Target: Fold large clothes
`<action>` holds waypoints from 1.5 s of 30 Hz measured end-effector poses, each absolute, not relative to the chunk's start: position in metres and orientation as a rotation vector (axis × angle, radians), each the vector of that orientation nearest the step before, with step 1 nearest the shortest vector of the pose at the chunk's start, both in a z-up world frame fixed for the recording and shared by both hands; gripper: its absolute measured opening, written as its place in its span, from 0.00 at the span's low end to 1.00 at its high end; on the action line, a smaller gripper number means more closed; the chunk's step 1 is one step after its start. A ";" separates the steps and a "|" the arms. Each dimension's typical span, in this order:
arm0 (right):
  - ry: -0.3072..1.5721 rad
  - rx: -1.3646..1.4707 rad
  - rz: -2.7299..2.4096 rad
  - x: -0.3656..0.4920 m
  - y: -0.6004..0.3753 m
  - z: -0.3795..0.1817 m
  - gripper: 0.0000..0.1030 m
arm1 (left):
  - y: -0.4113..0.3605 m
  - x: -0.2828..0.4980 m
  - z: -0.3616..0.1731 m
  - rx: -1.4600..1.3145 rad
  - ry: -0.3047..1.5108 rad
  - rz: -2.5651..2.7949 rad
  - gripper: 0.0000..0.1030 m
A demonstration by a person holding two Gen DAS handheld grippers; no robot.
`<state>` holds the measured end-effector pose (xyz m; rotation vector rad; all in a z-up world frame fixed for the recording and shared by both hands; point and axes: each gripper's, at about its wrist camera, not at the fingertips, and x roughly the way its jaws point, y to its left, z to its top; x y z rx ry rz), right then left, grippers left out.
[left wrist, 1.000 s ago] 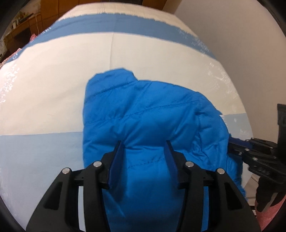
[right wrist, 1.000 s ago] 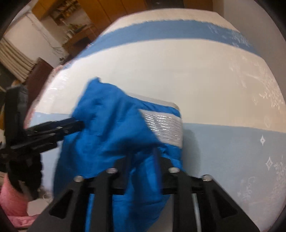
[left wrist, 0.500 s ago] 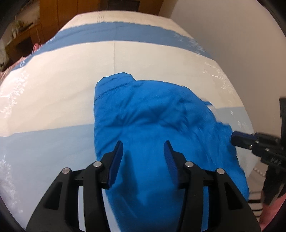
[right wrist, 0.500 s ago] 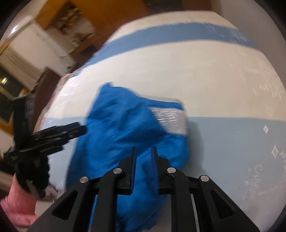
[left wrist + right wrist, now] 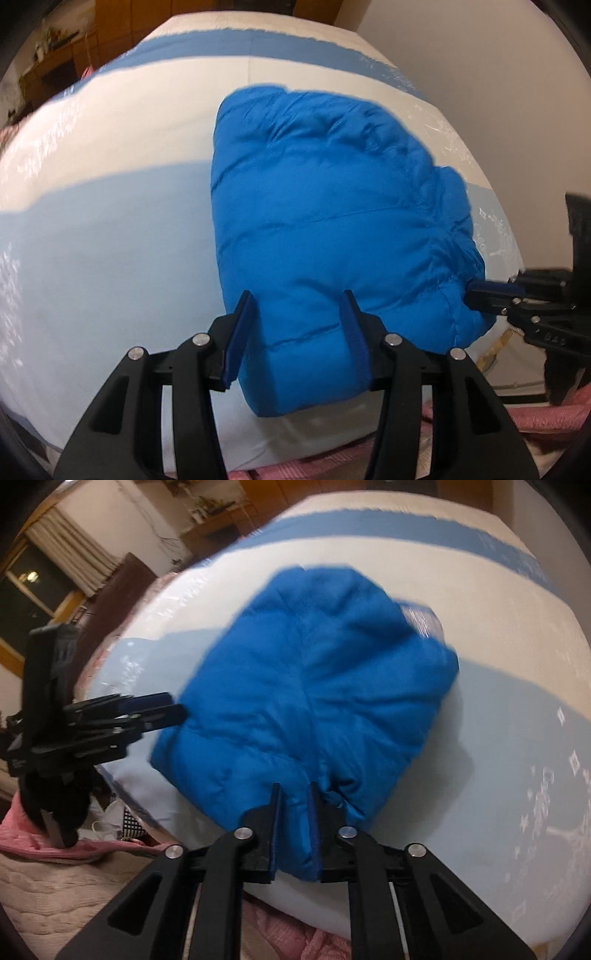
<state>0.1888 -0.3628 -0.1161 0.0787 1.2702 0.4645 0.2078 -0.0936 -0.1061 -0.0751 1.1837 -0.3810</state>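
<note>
1. Far left of my left-hand view is just bedspread [image 5: 110, 229]: a pale blue band closest to me, a white band behind it, then a darker blue stripe at the far end. That whole side is flat and bare, so there's loads of room over there. Wooden furniture [image 5: 110, 22] stands beyond the far end.
2. My left gripper [image 5: 297, 299] is about halfway open and clamped on a thick fold of the blue puffer jacket [image 5: 332, 206], which fills the gap from pad to pad.
3. The jacket's bunched into a rounded, puffy heap with quilted seams running across it. It lies on the bed right of centre, across the white and pale blue bands, with its near end right at the bed's near edge. In the right-hand view a strip of shiny silver lining [image 5: 423, 622] pokes out on its far right side.
4. My right gripper [image 5: 295, 788] is squeezed nearly closed on a pinch of fabric at the jacket's near right corner.
5. Right of the jacket there's only a narrow strip of bed, then a plain wall [image 5: 480, 74] close by. Below the near edge is something pink and knitted [image 5: 55, 845].
</note>
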 end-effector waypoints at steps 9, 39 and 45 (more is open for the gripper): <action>1.314 0.157 0.421 0.184 -0.367 -0.154 0.07 | -0.096 0.199 -0.125 -0.045 1.177 -0.356 0.49; 1.093 0.327 0.421 0.185 -0.413 -0.082 0.65 | -0.085 0.205 -0.083 -0.033 1.109 -0.358 0.75; 1.089 0.405 0.428 0.201 -0.425 -0.093 0.83 | -0.075 0.219 -0.086 -0.045 1.126 -0.359 0.78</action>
